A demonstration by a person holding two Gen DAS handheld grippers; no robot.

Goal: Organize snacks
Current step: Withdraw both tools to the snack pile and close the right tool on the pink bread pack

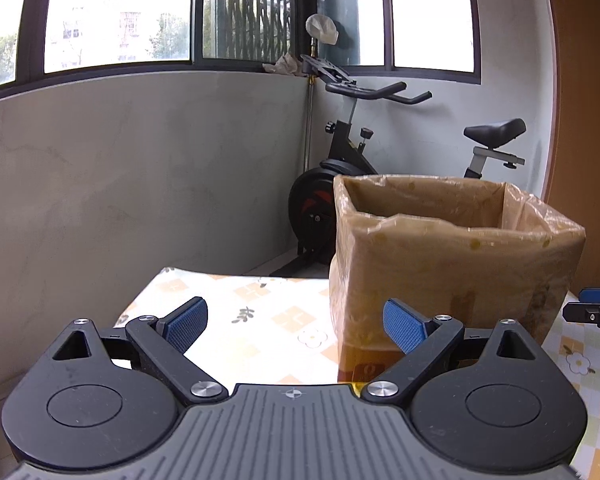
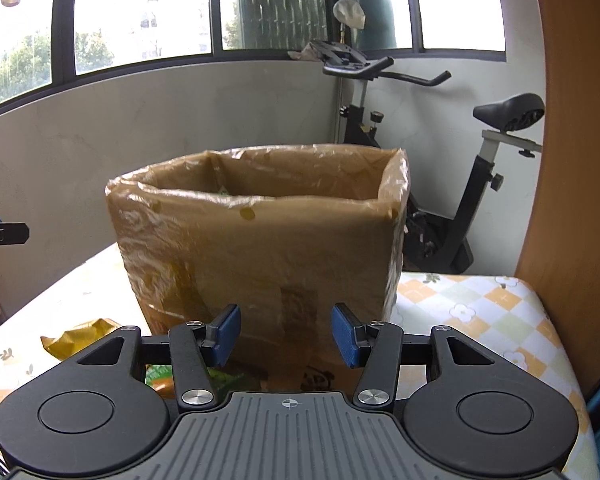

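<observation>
My left gripper (image 1: 296,326) stands wide, blue pads (image 1: 186,324) far apart with nothing between them, over the flowered tablecloth (image 1: 260,320). At its 1 o'clock stands the cardboard box (image 1: 456,268), lined with a clear plastic bag folded over the rim. My right gripper (image 2: 286,336) is narrower, jaws parted and empty, its pads (image 2: 346,334) framing the near wall of the same box (image 2: 260,248), which sits dead ahead at 12 o'clock. Dark print shows on that wall, but I cannot read it through the plastic. At 9 o'clock of the right gripper a yellow snack packet (image 2: 82,336) lies on the cloth, and a green-and-orange packet (image 2: 162,378) shows just under the left finger; its lettering is too hidden to read. An exercise bike (image 2: 452,184) stands beyond the table at 1 o'clock, under the windows (image 2: 140,12)
</observation>
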